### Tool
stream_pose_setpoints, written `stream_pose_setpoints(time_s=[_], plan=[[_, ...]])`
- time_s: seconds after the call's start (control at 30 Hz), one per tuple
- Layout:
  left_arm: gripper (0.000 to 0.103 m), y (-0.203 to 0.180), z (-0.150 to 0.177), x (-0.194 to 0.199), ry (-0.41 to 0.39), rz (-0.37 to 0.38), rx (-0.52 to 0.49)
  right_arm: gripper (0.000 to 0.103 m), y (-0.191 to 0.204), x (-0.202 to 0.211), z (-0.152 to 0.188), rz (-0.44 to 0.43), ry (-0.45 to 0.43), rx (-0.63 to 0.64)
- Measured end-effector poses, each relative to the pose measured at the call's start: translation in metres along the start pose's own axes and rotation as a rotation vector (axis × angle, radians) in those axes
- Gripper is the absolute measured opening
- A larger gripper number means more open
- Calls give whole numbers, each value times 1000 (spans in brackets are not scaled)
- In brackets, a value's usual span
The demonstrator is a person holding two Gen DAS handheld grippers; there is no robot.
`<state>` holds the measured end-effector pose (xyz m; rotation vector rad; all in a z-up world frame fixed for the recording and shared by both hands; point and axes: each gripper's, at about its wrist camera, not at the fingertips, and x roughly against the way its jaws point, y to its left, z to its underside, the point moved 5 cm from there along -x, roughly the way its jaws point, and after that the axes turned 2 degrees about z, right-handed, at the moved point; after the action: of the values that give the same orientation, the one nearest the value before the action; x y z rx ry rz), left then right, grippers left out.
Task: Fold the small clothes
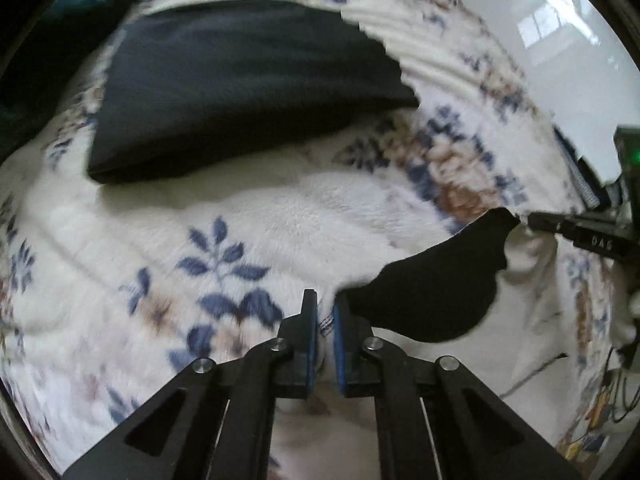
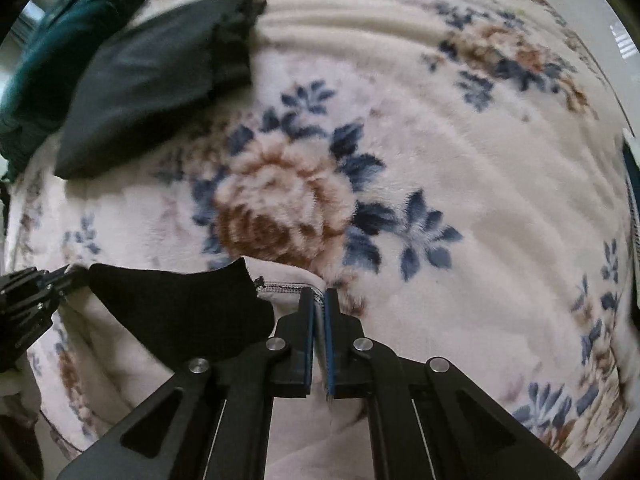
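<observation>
The garment in work is a small white piece with a black panel (image 2: pixel 176 312) and a stitched hem (image 2: pixel 288 289), stretched between my two grippers just above the floral fleece blanket (image 2: pixel 460 140) on the bed. My right gripper (image 2: pixel 319 320) has its jaws pressed nearly together on the stitched hem corner; my left gripper (image 1: pixel 325 320) pinches white fabric at the opposite end, with dark stitching visible between its blue pads (image 1: pixel 340 344). Both views are motion-blurred, so I cannot confirm how deep either bite is. Principal risk, in my judgement: the right-hand grip appears to sit at the very edge of the hem, and added tension between the two grippers could pull the cloth free, collapsing the fold. Second risk: the white garment is hard to tell from the pale blanket pile, so lowering the jaws may snag blanket along with cloth. An already folded dark grey garment (image 1: pixel 248 88) lies well apart at the far side, beside a teal fabric (image 2: pixel 52 52); swinging the held piece wide could disturb it.
</observation>
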<state>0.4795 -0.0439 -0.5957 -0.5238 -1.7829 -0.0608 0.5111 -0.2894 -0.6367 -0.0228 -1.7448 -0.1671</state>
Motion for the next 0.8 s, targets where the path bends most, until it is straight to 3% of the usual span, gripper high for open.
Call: stream_pose_setpoints(time_s=[0.17, 0.37, 0.5, 0.67, 0.7, 0.8], plan=[[5, -17, 31, 61, -74, 47, 63, 4, -3, 53, 37, -54, -69, -38], [5, -50, 101, 105, -65, 90, 152, 4, -1, 118, 143, -118, -86, -82], [6, -60, 162, 105, 16, 110, 234, 4, -6, 128, 219, -128, -16, -111], [12, -57, 243, 69, 214, 143, 361, 5, -10, 103, 304, -150, 135, -108], [19, -55, 256, 67, 243, 142, 391, 9, -13, 95, 316, -132, 172, -102], [22, -48, 279, 72, 274, 140, 457, 31, -23, 78, 344, -103, 304, -82]])
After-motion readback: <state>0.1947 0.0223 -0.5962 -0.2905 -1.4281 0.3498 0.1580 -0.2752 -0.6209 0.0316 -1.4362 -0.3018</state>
